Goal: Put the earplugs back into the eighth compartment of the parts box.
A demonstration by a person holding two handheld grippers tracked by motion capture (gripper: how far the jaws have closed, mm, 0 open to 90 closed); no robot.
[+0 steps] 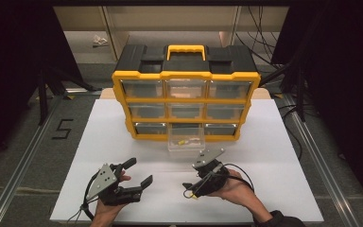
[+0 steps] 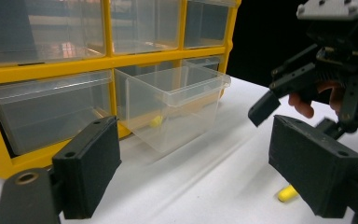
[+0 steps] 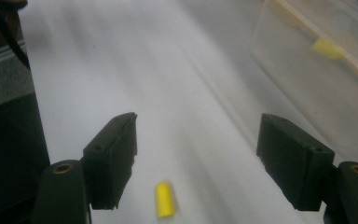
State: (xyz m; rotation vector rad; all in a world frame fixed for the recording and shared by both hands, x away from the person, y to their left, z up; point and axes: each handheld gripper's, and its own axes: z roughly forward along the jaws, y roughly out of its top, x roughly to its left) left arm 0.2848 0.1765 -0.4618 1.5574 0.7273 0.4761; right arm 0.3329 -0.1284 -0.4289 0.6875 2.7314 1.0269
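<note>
A yellow and black drawer cabinet stands at the back of the white table. Its bottom middle clear drawer is pulled out, and a small yellow piece lies inside it. Another small yellow piece lies on the table between the jaws of my right gripper, which is open and pointing down at it. In the high view that right gripper is in front of the drawer. My left gripper is open and empty at the front left, aimed toward the drawer.
The cabinet's other clear drawers are pushed in. Metal rails run along the floor on both sides of the table. A "5" mark is on the floor at the left.
</note>
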